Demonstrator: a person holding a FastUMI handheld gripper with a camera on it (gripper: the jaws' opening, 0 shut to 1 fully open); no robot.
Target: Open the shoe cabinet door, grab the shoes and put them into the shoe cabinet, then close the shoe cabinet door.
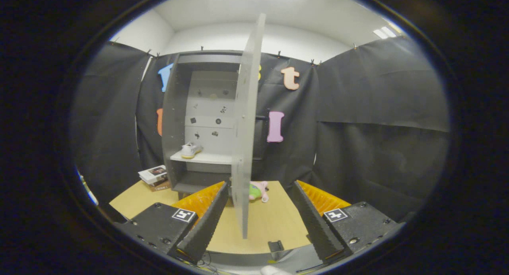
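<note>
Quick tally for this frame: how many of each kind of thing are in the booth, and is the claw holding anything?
Shoe cabinet, door open: 1
Shoe on its shelf: 1
Stack of books beside the cabinet: 1
Plush toy beyond the door: 1
Table: 1
Claw, open, empty, door edge between its fingers: 1
Total: 6

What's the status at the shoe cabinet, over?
Gripper open, fingers either side of the door's edge, not pressing. Door swung open. Shoe on the cabinet shelf. Nothing blocking.

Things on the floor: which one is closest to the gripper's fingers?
The pink and green plush toy, just past the open door, ahead of the open gripper. The books lie farther, beside the cabinet.
</note>
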